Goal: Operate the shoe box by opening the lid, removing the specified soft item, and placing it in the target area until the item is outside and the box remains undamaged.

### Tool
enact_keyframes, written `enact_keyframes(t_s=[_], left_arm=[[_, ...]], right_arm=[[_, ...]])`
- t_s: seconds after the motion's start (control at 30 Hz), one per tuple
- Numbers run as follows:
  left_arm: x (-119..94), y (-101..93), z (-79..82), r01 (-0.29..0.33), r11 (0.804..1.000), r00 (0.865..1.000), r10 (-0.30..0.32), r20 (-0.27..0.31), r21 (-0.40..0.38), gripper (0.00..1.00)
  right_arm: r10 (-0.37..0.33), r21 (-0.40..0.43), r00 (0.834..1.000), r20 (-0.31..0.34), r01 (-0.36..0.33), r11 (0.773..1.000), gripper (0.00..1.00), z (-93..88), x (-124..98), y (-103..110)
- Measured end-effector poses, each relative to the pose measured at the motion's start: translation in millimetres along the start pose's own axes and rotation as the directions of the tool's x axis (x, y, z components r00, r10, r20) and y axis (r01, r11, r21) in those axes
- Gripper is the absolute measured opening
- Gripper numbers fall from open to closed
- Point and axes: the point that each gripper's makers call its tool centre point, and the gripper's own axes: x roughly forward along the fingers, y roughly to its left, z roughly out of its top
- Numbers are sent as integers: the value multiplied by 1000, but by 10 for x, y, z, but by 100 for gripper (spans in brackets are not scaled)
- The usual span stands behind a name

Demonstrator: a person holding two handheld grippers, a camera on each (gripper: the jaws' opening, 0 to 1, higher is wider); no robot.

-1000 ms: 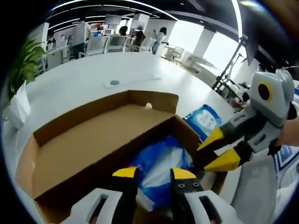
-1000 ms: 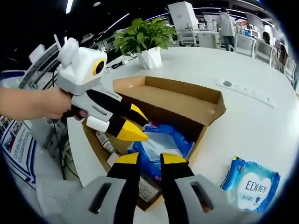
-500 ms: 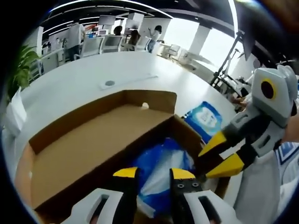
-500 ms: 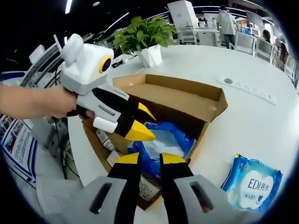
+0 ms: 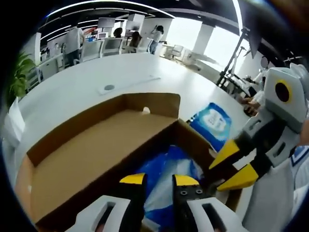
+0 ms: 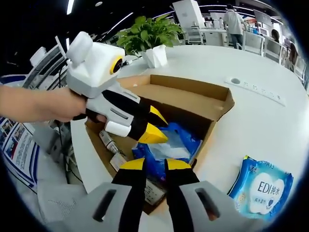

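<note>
Hovering over the open shoe box [image 6: 193,104], the left hand-held gripper [image 6: 159,128] has edged further in above the blue soft pack [image 6: 166,150] since a second ago, its jaws a narrow gap apart and empty. The right hand-held gripper [image 6: 148,164] stays just short of the pack, jaws slightly parted, holding nothing. The grasp looks imminent. The right gripper view adds a plant [image 6: 149,34] and a label beneath; both show wipes [image 5: 212,123] on the counter [image 5: 87,82].
</note>
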Motion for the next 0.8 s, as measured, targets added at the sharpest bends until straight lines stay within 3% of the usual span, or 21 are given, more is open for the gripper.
enact_keyframes(t_s=[0.2,0.4,0.8], left_arm=[[39,32,4,-13,1000,1000,14,-10,21,19],[36,43,-1,-46,993,999,48,-24,106,16],[22,72,60,-54,990,998,56,-8,128,0]], right_arm=[[8,-14,1000,-5,-8,1000,13,-21,-12,45],[14,-16,1000,-7,-14,1000,13,-23,-5,54],[41,-57,999,-23,-42,997,13,-11,43,45]])
